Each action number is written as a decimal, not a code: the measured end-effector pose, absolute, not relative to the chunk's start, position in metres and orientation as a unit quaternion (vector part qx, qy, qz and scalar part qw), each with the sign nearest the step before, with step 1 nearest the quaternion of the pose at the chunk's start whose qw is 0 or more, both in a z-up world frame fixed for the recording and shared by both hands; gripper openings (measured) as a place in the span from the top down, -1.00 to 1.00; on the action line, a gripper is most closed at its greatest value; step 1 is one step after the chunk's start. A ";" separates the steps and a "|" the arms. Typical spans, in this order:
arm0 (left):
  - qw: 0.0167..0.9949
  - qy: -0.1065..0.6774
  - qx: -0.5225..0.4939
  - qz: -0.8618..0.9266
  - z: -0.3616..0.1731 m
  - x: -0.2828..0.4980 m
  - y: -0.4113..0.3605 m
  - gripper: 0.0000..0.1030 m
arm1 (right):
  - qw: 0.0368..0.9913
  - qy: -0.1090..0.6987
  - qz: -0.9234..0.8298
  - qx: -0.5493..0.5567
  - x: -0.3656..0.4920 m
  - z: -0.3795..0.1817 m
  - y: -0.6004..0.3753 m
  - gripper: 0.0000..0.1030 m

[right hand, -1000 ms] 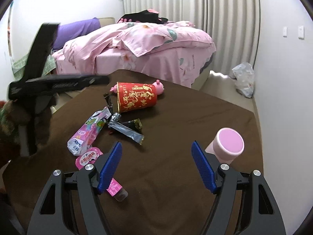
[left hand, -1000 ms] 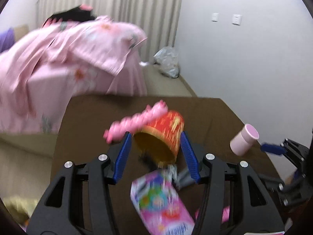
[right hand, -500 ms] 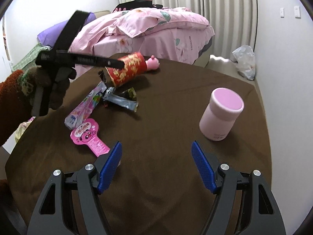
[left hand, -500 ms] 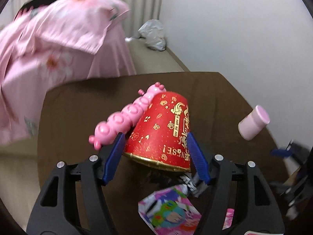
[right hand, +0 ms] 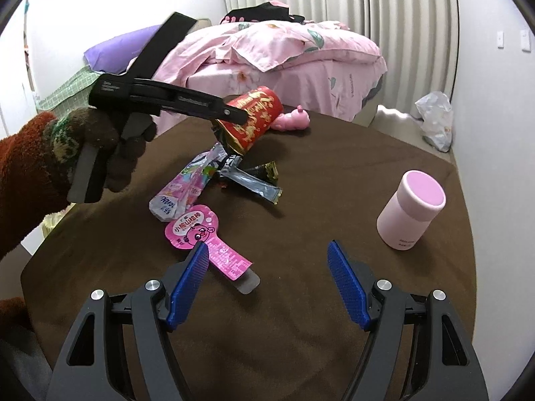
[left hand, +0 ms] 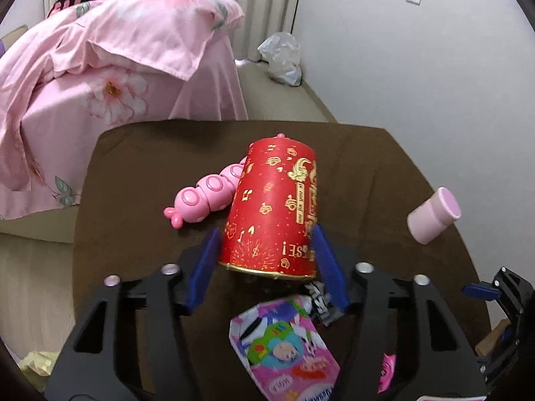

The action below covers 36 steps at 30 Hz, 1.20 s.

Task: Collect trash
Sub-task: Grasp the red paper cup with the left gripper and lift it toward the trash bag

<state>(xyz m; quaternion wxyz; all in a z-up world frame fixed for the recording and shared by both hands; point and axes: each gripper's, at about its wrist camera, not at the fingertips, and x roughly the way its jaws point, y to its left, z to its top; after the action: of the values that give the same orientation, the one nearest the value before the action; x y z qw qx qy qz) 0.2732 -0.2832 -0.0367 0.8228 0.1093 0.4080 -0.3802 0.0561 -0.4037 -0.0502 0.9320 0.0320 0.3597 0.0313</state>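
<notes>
Two claw-mounted fisheyes, shared brown table

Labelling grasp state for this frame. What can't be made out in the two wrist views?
- Red and gold paper cup: its open mouth faces away in the left wrist view, and the left gripper covers it in the right wrist view, so its contents are unknown.
- Pad contact on the cup: unclear in both views.
- Pink toy caterpillar: far end hidden behind the cup.
- Colourful snack wrapper: cut off at the bottom edge of the left wrist view.
</notes>
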 end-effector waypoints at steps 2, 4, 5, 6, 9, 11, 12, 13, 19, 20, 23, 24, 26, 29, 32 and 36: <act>0.826 0.402 0.104 -0.381 -0.028 0.266 -0.273 0.04 | 0.932 0.359 0.030 0.038 0.055 -0.049 -0.406 -0.35; 0.829 0.393 0.092 -0.386 -0.018 0.257 -0.259 0.04 | 0.933 0.356 0.027 0.043 0.053 -0.048 -0.408 -0.35; 0.832 0.390 0.086 -0.385 -0.012 0.251 -0.251 0.04 | 0.933 0.355 0.027 0.044 0.053 -0.047 -0.408 -0.35; 0.835 0.389 0.082 -0.381 -0.007 0.246 -0.246 0.04 | 0.934 0.352 0.028 0.045 0.053 -0.046 -0.407 -0.35; 0.840 0.395 0.058 -0.368 0.005 0.223 -0.217 0.03 | 0.935 0.352 0.027 0.042 0.054 -0.046 -0.401 -0.35; 0.842 0.396 0.029 -0.365 0.012 0.210 -0.194 0.02 | 0.934 0.354 0.027 0.039 0.055 -0.047 -0.397 -0.35; 0.842 0.396 0.012 -0.367 0.016 0.204 -0.182 0.01 | 0.934 0.355 0.028 0.038 0.056 -0.048 -0.394 -0.35; 0.842 0.396 -0.001 -0.367 0.018 0.199 -0.172 0.01 | 0.933 0.356 0.029 0.035 0.057 -0.048 -0.390 -0.35; 0.841 0.413 -0.037 -0.347 0.015 0.167 -0.118 0.01 | 0.930 0.362 0.056 0.017 0.062 -0.046 -0.365 -0.35; 0.841 0.422 -0.035 -0.336 0.009 0.162 -0.111 0.01 | 0.929 0.363 0.061 0.016 0.064 -0.045 -0.361 -0.35; 0.850 0.430 -0.021 -0.302 -0.003 0.149 -0.094 0.01 | 0.926 0.367 0.085 0.003 0.070 -0.046 -0.343 -0.35; 0.853 0.431 -0.020 -0.293 -0.007 0.147 -0.089 0.01 | 0.924 0.368 0.101 -0.004 0.075 -0.048 -0.331 -0.35; 0.857 0.438 -0.023 -0.272 -0.012 0.142 -0.078 0.00 | 0.922 0.370 0.113 -0.016 0.079 -0.050 -0.318 -0.35; 0.859 0.439 -0.020 -0.263 -0.018 0.137 -0.068 -0.01 | 0.917 0.373 0.124 -0.063 0.093 -0.060 -0.290 -0.35; 0.859 0.439 -0.019 -0.262 -0.021 0.132 -0.062 -0.01 | 0.907 0.392 0.131 -0.085 0.114 -0.072 -0.275 -0.35; 0.861 0.438 -0.017 -0.259 -0.023 0.128 -0.058 -0.02 | 0.900 0.406 0.142 -0.075 0.129 -0.076 -0.273 0.06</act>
<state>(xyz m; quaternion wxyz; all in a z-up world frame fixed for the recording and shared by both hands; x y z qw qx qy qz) 0.1282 -0.0580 -0.0227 0.8605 -0.0166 0.4385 -0.2587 0.1289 -0.2732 -0.0759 0.8996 -0.0749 0.4062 0.1415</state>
